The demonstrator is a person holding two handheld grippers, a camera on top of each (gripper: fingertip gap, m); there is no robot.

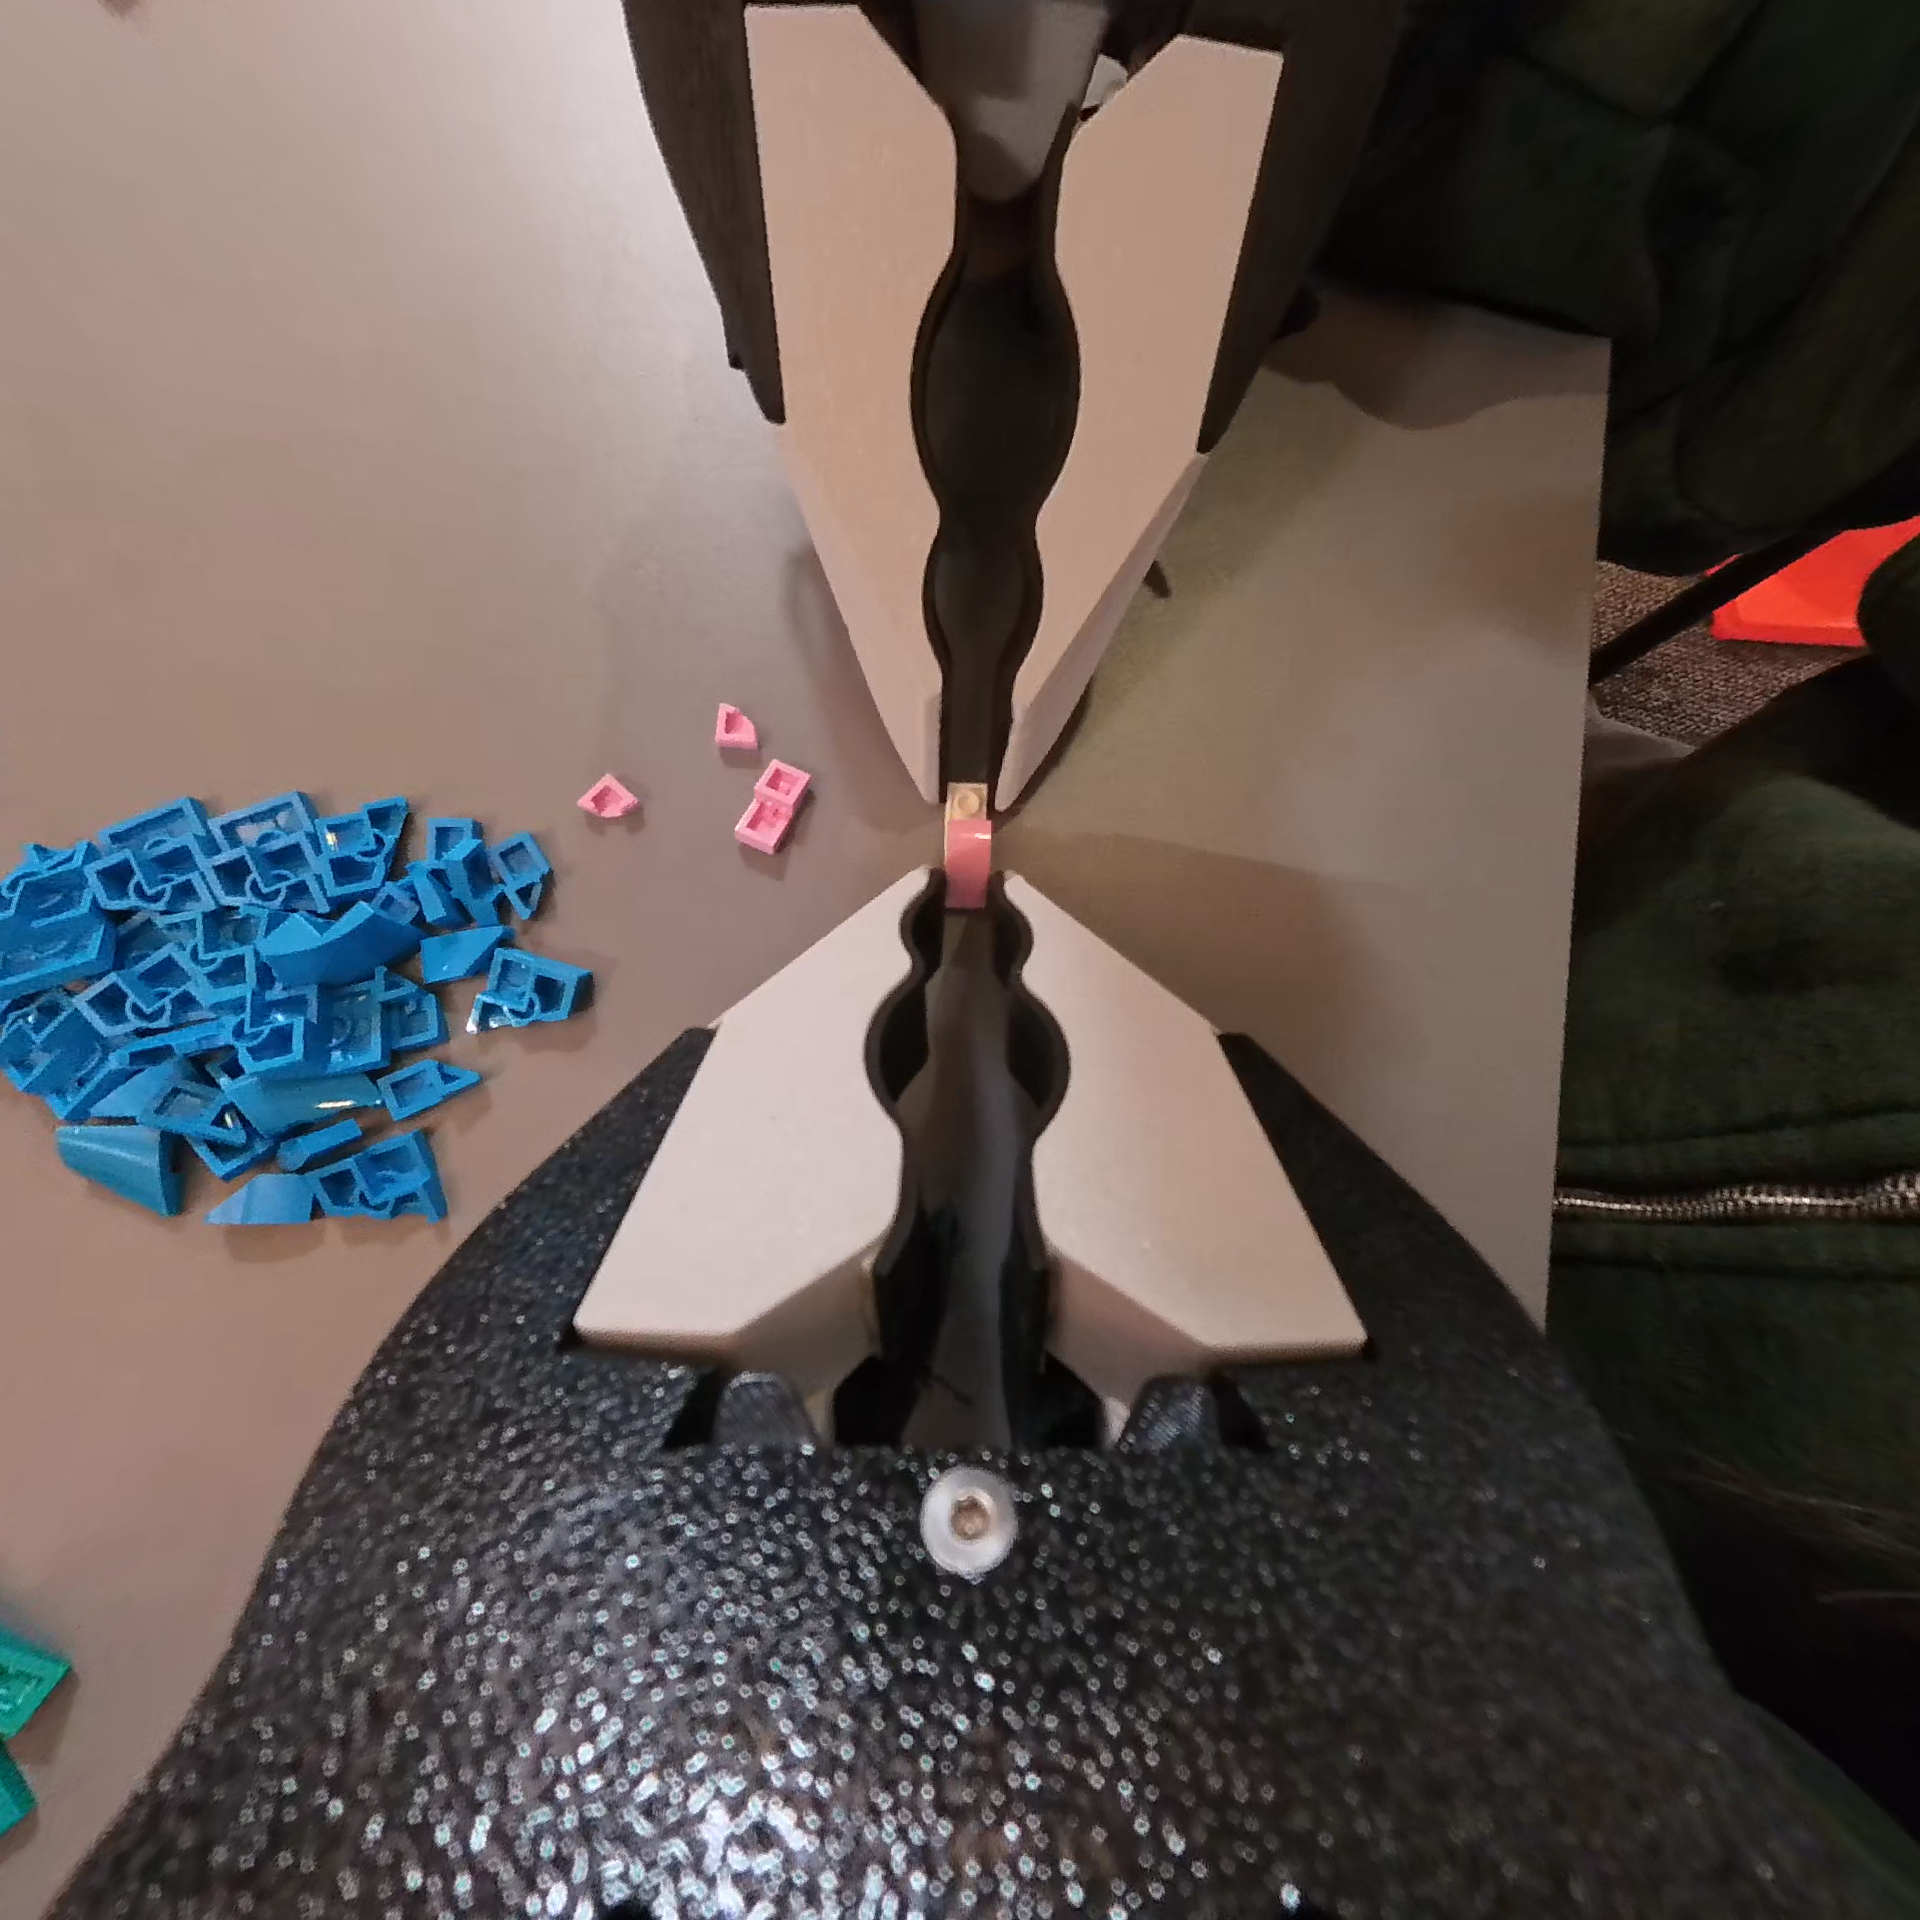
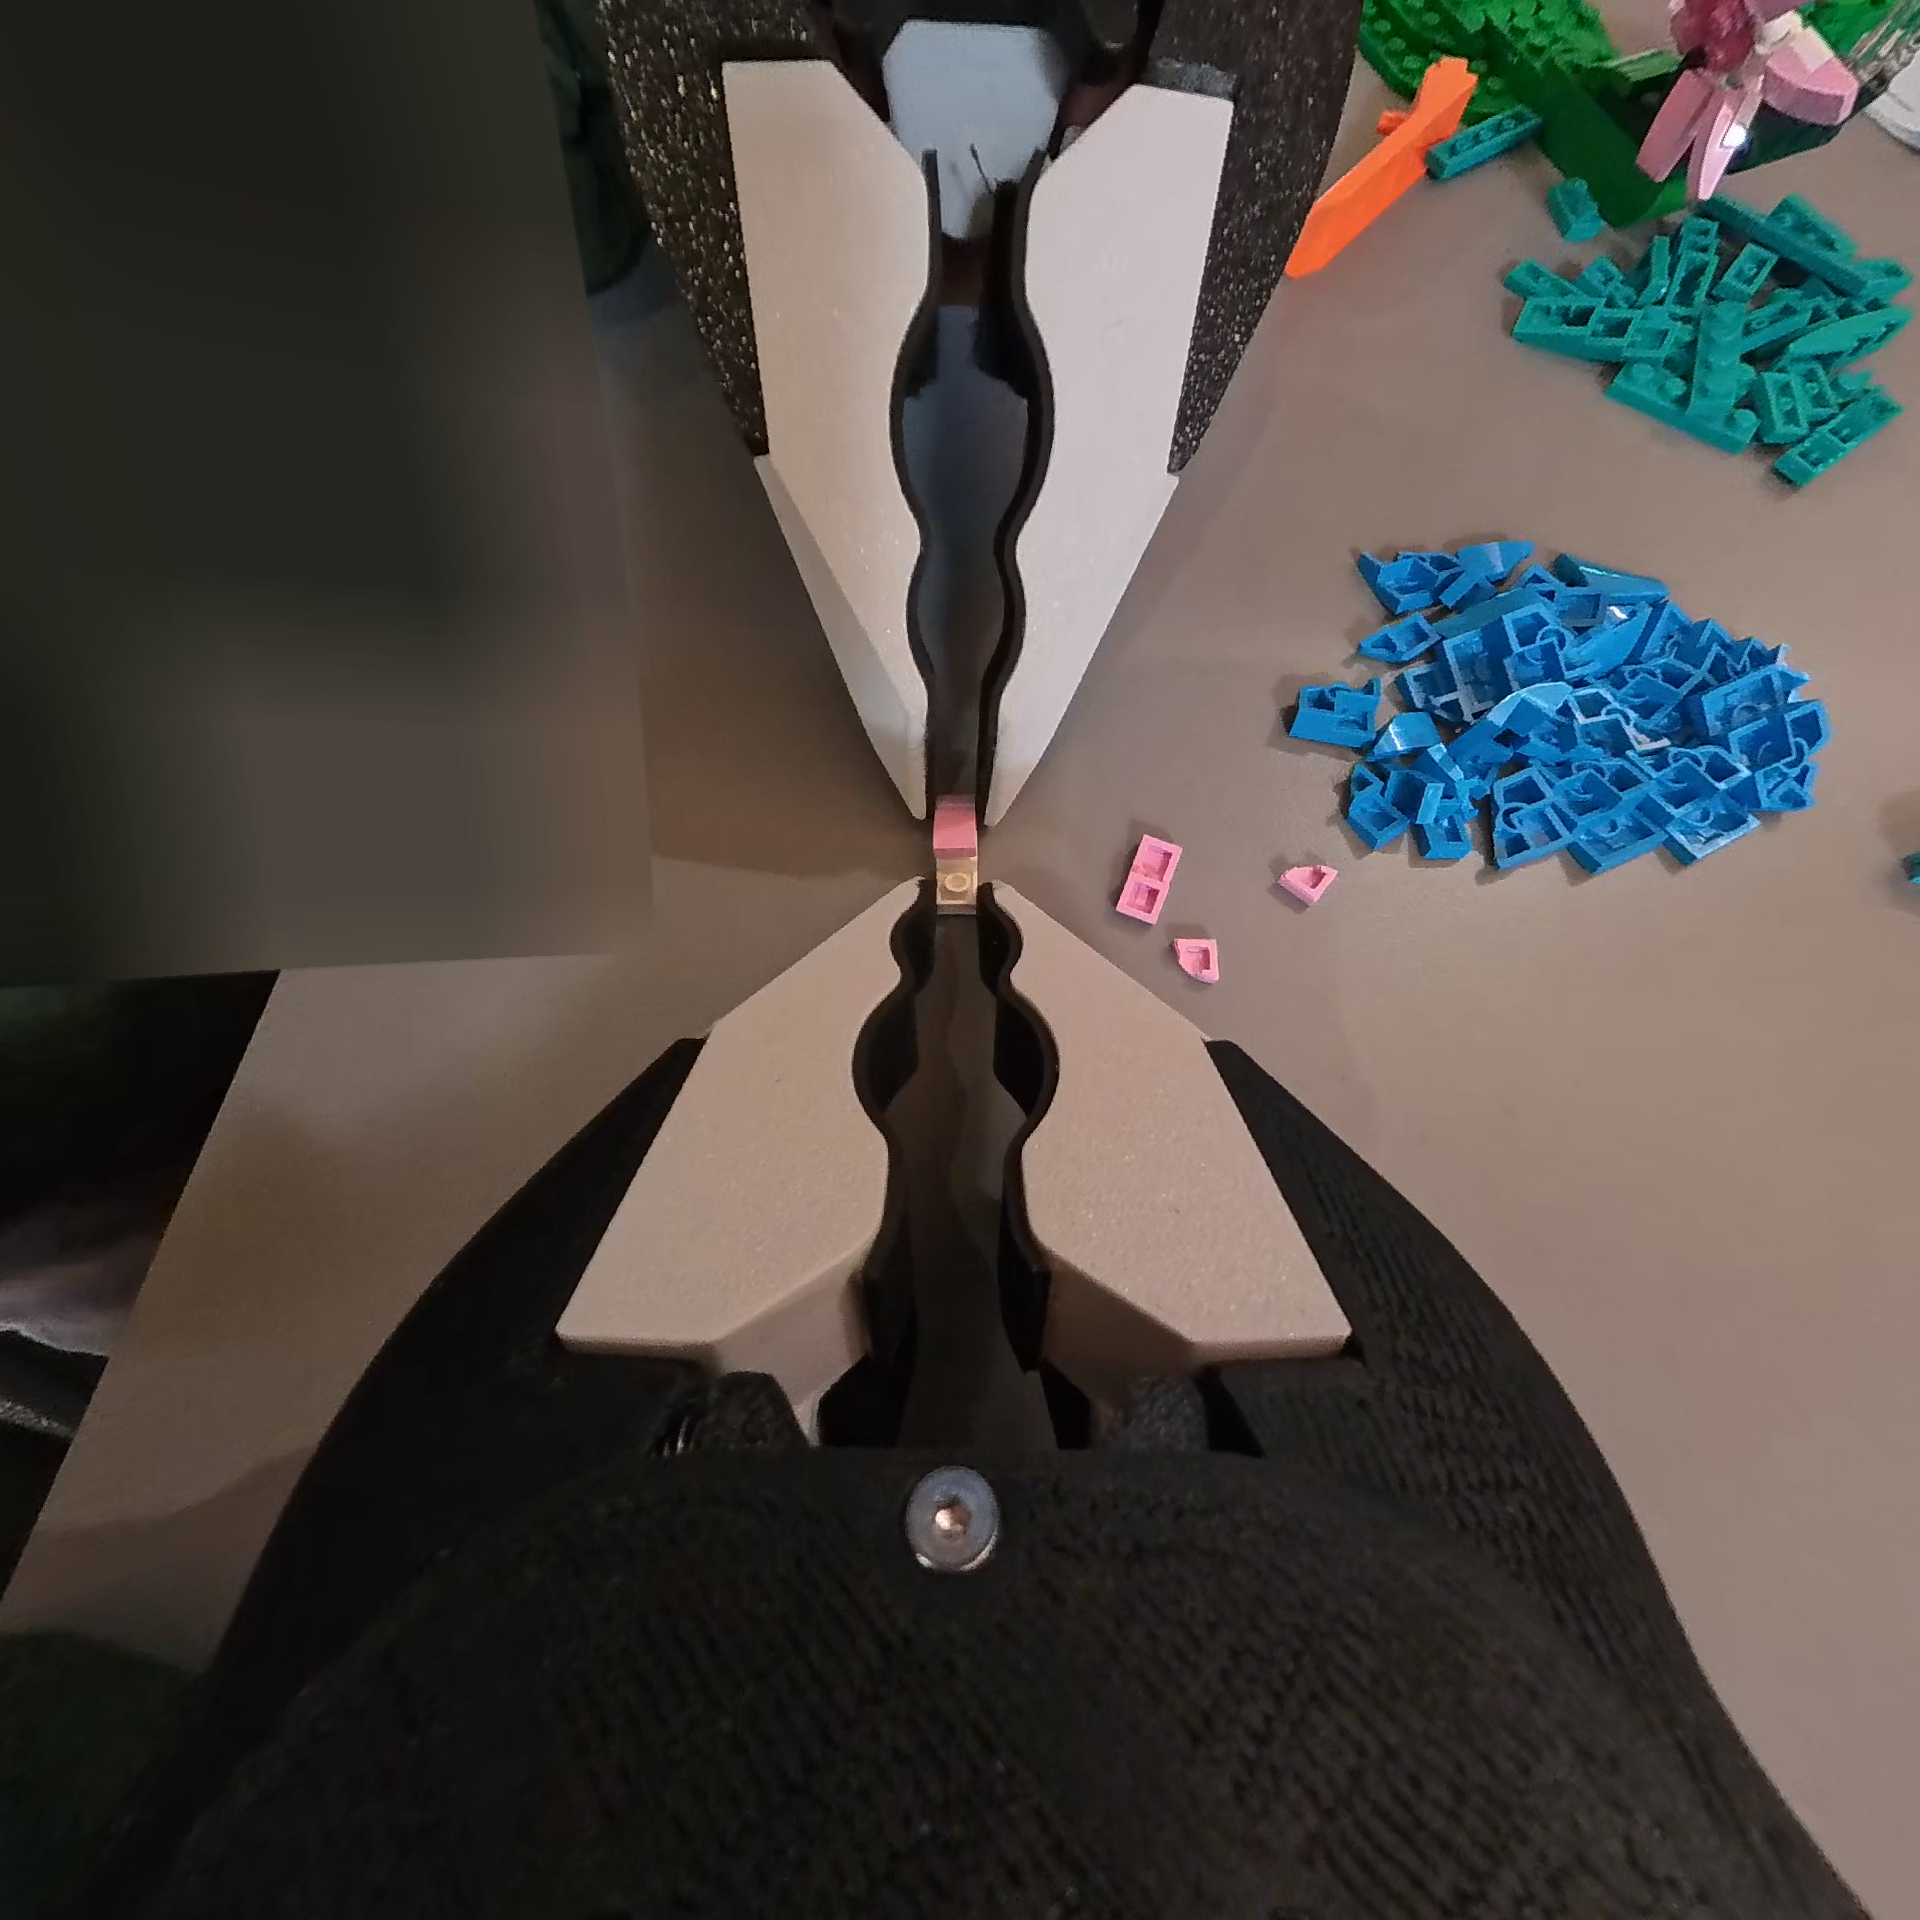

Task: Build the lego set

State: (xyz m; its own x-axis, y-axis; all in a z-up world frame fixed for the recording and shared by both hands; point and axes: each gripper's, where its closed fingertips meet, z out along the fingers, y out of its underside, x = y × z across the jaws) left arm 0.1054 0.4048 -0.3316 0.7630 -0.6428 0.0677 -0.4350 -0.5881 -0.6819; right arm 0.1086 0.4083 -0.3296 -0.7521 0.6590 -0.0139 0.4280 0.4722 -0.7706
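My two grippers meet tip to tip above the table. In the left wrist view my left gripper [image 1: 966,885] is shut on a small pink lego piece [image 1: 968,857]. Facing it from above, my right gripper [image 1: 968,792] is shut on a small tan lego piece [image 1: 968,802]. The two pieces touch end to end. In the right wrist view the right gripper [image 2: 956,900] holds the tan piece [image 2: 956,889] and the left gripper [image 2: 954,812] holds the pink piece [image 2: 954,833].
Three loose pink pieces [image 2: 1148,878] lie beside the tips. A pile of blue pieces [image 2: 1579,717] lies further out, also in the left wrist view [image 1: 260,997]. A teal pile [image 2: 1714,332], an orange piece [image 2: 1371,177] and a green model with a pink flower [image 2: 1745,73] stand beyond. The table edge [image 1: 1579,727] is close by. Left and right tips are no more than a few centimetres apart.
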